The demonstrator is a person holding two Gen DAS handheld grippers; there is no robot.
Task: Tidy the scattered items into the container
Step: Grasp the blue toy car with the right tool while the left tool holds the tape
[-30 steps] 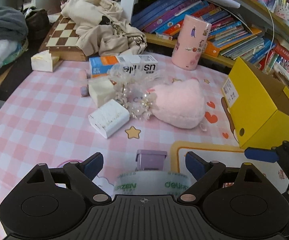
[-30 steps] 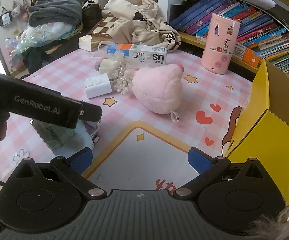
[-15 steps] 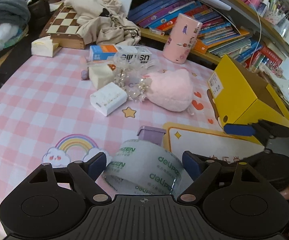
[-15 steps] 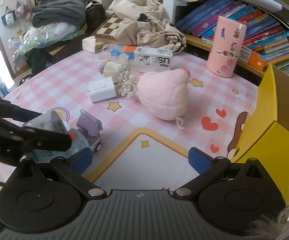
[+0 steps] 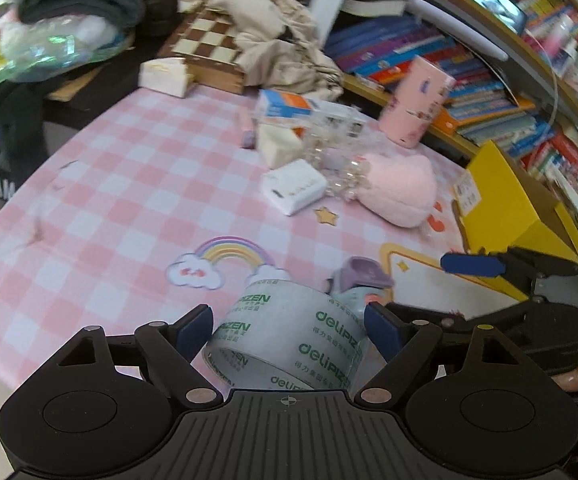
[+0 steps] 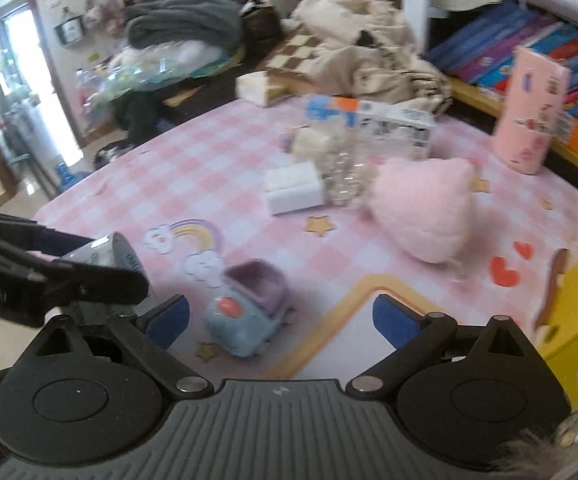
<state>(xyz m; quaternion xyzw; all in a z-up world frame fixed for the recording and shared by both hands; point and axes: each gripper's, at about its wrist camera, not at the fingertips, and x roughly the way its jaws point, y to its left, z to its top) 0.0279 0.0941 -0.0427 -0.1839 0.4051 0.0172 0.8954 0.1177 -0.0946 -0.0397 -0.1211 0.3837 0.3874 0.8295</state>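
Left wrist view, largest first: one pink checked tablecloth (image 5: 121,184); one yellow box (image 5: 505,204) at 3 o'clock; one pink plush (image 5: 401,192) near centre; one tape roll (image 5: 289,340) at 6 o'clock; one white charger (image 5: 293,186); one blue-and-purple toy (image 6: 249,308) just behind the roll. Since a second ago the roll shows far more of itself and the rainbow print has come into sight. Left gripper (image 5: 287,330) is clamped on the tape roll, both pads against its sides; right gripper (image 6: 281,318) is closing, wide, nothing gripped, toy between its fingers.
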